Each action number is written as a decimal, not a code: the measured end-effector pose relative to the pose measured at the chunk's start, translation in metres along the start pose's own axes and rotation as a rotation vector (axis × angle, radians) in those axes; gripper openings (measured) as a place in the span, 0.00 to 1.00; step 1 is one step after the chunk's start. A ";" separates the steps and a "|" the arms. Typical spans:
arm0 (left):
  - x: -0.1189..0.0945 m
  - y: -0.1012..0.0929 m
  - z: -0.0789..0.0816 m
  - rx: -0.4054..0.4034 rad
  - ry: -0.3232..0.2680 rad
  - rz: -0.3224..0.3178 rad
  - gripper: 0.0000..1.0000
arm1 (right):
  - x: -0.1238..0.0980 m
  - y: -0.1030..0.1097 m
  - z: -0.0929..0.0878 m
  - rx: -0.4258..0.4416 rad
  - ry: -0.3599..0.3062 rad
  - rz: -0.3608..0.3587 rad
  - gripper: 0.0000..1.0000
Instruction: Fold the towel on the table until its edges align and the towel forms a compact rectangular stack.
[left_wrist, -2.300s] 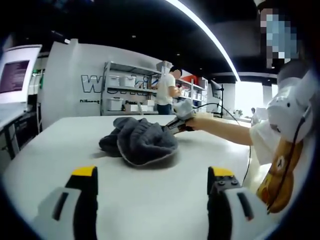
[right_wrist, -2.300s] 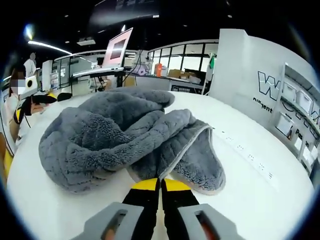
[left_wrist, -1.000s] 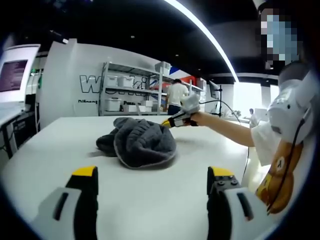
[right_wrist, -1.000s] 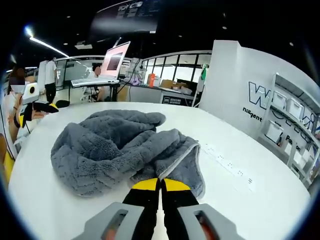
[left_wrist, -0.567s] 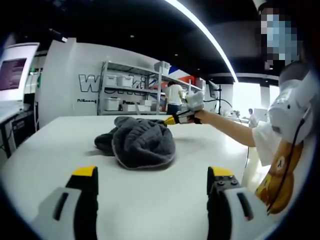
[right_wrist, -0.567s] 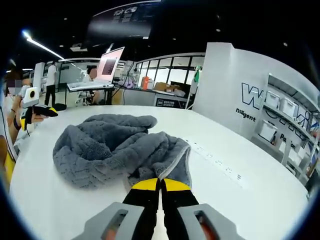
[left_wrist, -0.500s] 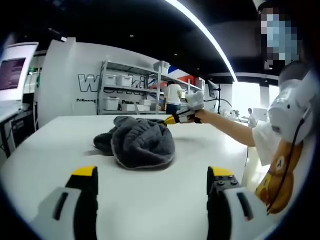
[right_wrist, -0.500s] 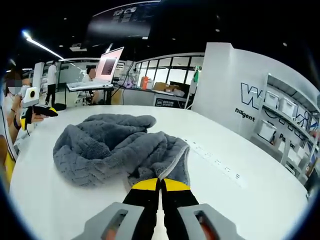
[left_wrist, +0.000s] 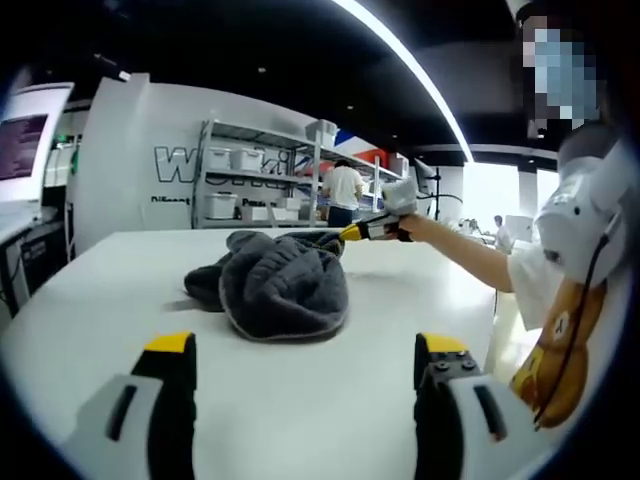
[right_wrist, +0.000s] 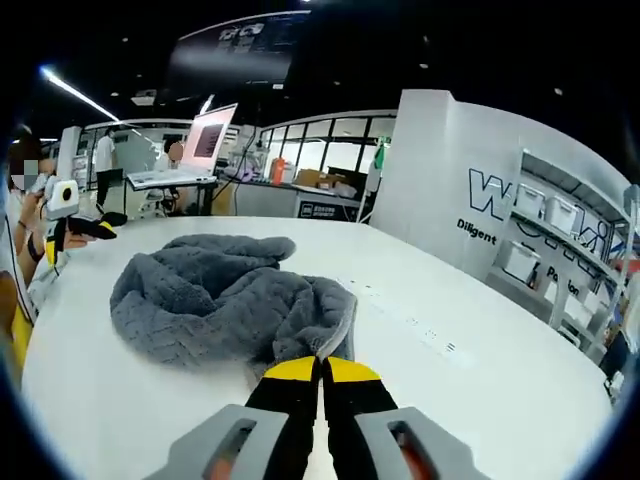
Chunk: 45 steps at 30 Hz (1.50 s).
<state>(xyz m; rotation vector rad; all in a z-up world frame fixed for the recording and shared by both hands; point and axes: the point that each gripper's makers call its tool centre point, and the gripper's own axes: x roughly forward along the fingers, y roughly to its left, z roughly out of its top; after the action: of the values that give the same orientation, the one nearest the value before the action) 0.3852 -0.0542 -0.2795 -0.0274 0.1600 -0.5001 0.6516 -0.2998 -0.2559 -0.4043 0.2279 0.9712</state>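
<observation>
R fingers (right_wrist: 300, 372) pressed together on a hem of the grey towel (right_wrist: 225, 305), pinching it at the near edge. My right gripper (right_wrist: 321, 372) holds that hem lifted a bit off the white table (right_wrist: 500, 400). My left gripper (left_wrist: 304, 352) hangs wide apart, nothing in it, well short of the towel. Towel is a crumpled heap mid-table, edges not aligned.

Step, my read: finding a corner to spread it; no fold made yet. Next: L must reach in, take a second corner on the same edge, then pull flat.
</observation>
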 end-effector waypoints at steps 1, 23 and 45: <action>0.000 0.000 0.001 0.001 0.000 -0.001 0.95 | -0.002 -0.001 0.001 0.000 -0.003 -0.004 0.02; 0.009 -0.006 0.002 0.002 0.005 -0.028 0.94 | -0.069 -0.031 0.003 0.028 -0.072 -0.121 0.02; 0.015 -0.005 -0.001 -0.006 0.012 -0.039 0.94 | -0.129 -0.043 -0.025 0.078 -0.090 -0.239 0.02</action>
<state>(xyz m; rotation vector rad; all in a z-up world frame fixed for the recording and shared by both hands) 0.3950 -0.0657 -0.2825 -0.0331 0.1732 -0.5391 0.6164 -0.4295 -0.2215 -0.3073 0.1320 0.7407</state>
